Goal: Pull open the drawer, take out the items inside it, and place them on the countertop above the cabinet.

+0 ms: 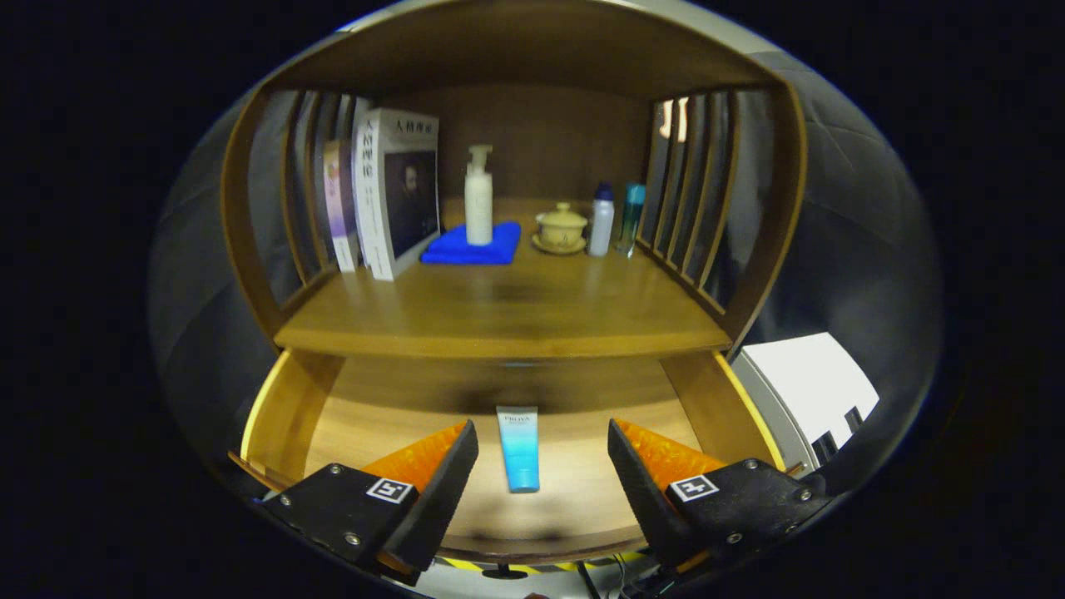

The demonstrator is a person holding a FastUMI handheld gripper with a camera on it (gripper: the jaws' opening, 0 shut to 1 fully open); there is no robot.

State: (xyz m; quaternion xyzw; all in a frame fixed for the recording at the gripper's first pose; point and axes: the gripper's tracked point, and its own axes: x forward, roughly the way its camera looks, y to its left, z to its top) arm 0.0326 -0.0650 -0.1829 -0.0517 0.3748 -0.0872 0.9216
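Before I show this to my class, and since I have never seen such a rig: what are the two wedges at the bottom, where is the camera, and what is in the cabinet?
The camera rides on hand-held tongs and looks forward along their two fingers, the wedges you see. A person carries the tool; there is no robot arm. The fingers stand open and hold nothing.

Below them is a pulled-out wooden drawer. On its floor, between the fingers, lies a blue and white tube, untouched.

Above the drawer is the countertop. At its back stand books, then a white pump bottle on a folded blue cloth, a lidded cup on a saucer, and two slim bottles side by side.
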